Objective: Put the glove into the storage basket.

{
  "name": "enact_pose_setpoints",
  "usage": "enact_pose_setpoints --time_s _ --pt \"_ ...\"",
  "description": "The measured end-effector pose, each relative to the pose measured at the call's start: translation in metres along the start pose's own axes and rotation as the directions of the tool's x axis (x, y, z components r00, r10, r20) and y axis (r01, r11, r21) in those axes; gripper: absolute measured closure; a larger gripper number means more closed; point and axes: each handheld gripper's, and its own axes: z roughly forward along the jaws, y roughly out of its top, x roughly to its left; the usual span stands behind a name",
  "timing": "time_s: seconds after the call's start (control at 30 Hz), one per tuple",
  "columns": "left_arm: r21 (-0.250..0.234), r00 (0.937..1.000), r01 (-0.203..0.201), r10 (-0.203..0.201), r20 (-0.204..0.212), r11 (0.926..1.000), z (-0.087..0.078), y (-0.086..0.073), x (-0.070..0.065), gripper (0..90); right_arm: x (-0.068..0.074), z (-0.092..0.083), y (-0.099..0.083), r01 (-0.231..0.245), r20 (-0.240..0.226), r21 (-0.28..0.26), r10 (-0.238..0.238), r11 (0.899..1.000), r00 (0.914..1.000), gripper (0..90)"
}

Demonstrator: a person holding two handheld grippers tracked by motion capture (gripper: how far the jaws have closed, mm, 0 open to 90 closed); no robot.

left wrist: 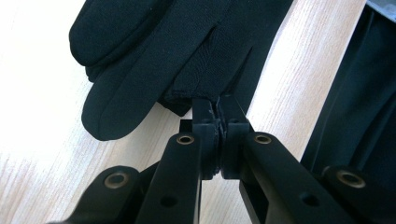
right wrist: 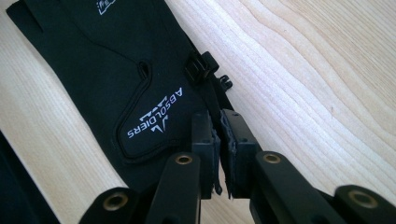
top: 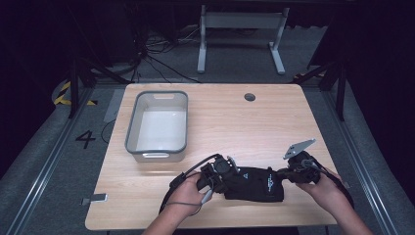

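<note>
High view, black glove [top: 254,183] flat on wooden worktop [top: 225,122] near front edge; left gripper [top: 221,172] fingers pinching its fingertip end, right gripper [top: 286,172] fingers pinching cuff edge; empty grey tub [top: 157,125] well apart behind

Matt black cloth glove [top: 254,183]; pale wood table [top: 235,122]

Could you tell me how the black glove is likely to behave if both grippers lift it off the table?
The glove looks like soft knit fabric, so it would probably sag between the left gripper at its fingers and the right gripper at its cuff. It seems thin and flat, so likely light. Both grippers pinch only an edge, so it might slip.
</note>
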Motion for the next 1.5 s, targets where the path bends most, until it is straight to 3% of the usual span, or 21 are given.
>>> enact_pose_setpoints --time_s 0.07,0.13,0.27,0.6,0.7,1.0,1.27,1.5 --pt "0.002 0.9999 0.013 -0.013 -0.004 0.9999 0.003 0.0 0.002 81.8 -0.001 0.003 0.001 0.0 0.006 0.004 0.0 1.0 1.0 80.9" --pt "-0.004 0.9994 0.034 -0.034 -0.004 0.9994 0.002 -0.002 0.005 73.5 -0.002 0.005 0.001 -0.01 0.025 0.001 0.01 1.0 0.9996 71.3" --pt "-0.051 0.9988 0.048 -0.048 0.001 0.9976 -0.005 -0.004 0.01 67.7 -0.004 0.003 -0.001 -0.014 0.041 -0.026 0.015 1.0 0.999 62.4" --pt "-0.158 0.9952 0.091 -0.095 -0.021 0.9833 -0.02 -0.009 0.017 63.6 -0.011 -0.005 -0.006 -0.03 0.058 -0.08 0.034 0.996 0.9978 60.1" --pt "-0.198 0.9932 0.107 -0.114 -0.022 0.9743 -0.021 -0.009 0.019 61.6 -0.015 -0.007 -0.009 -0.051 0.055 -0.101 0.056 0.994 0.9969 59.5" --pt "-0.237 0.9936 0.104 -0.111 -0.019 0.9659 -0.023 -0.006 0.017 60.2 -0.02 -0.008 -0.014 -0.07 0.039 -0.123 0.076 0.99 0.9963 57.7" --pt "-0.252 0.9949 0.097 -0.101 -0.002 0.9629 -0.022 0.002 0.013 57.4 -0.026 -0.006 -0.019 -0.083 0.026 -0.142 0.087 0.986 0.9958 56.8" --pt "-0.237 0.9987 0.051 -0.051 0.006 0.9702 -0.015 0.023 0.008 54.8 -0.034 -0.011 -0.029 -0.118 0.031 -0.176 0.125 0.977 0.9916 56.1"
